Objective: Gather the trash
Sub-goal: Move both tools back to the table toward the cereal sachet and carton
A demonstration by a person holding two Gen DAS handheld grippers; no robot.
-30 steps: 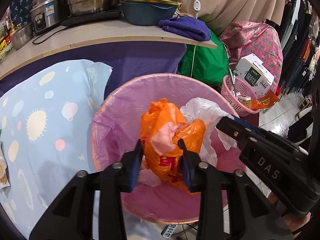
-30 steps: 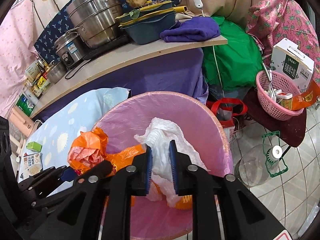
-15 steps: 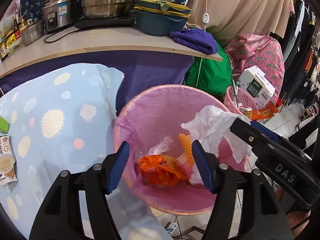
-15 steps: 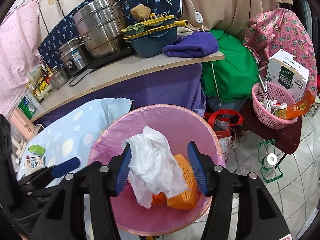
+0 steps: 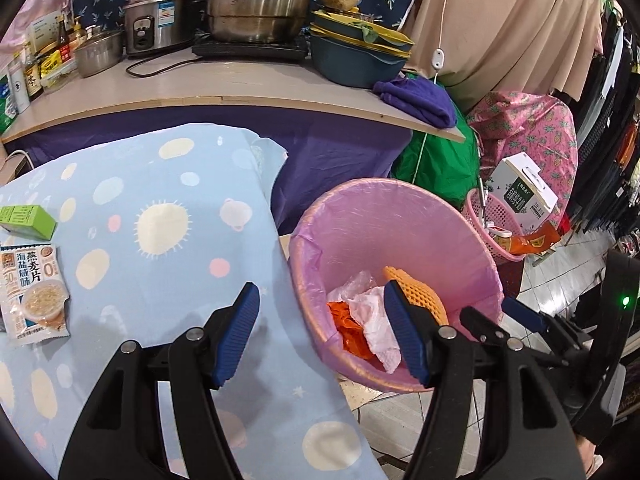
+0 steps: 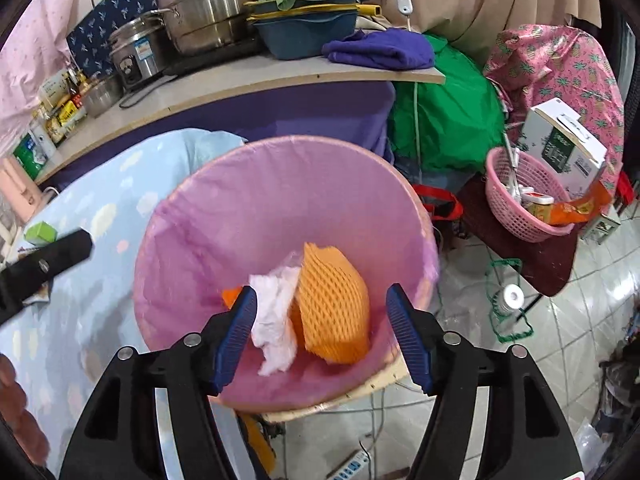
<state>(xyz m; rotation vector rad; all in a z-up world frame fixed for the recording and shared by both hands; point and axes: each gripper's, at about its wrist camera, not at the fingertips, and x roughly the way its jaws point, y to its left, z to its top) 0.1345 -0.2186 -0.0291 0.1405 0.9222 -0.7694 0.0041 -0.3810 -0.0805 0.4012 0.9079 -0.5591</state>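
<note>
A pink-lined trash bin [image 5: 400,216] [image 6: 280,184] stands beside the table. Inside lie an orange plastic bag [image 5: 346,326], white crumpled paper [image 5: 378,322] [image 6: 276,320] and an orange foam net [image 5: 420,294] [image 6: 332,304]. My left gripper [image 5: 322,336] is open and empty over the table edge and the bin's left rim. My right gripper [image 6: 322,336] is open and empty above the bin; it also shows in the left wrist view [image 5: 516,320]. An oatmeal packet [image 5: 32,288] and a green box [image 5: 26,220] [image 6: 40,232] lie on the blue tablecloth [image 5: 160,216].
A wooden shelf [image 5: 240,88] behind holds pots, a rice cooker [image 5: 158,20], blue basins [image 5: 356,60] and a purple cloth [image 5: 418,100]. A pink basket [image 5: 496,220] [image 6: 520,200] and a white carton [image 6: 568,144] stand to the right. A tiled floor with a bottle [image 6: 506,300] lies below.
Both grippers opened and let go of the orange bag and the white paper, which fell into the bin. Both grippers drew back, the left one moving left over the table.
</note>
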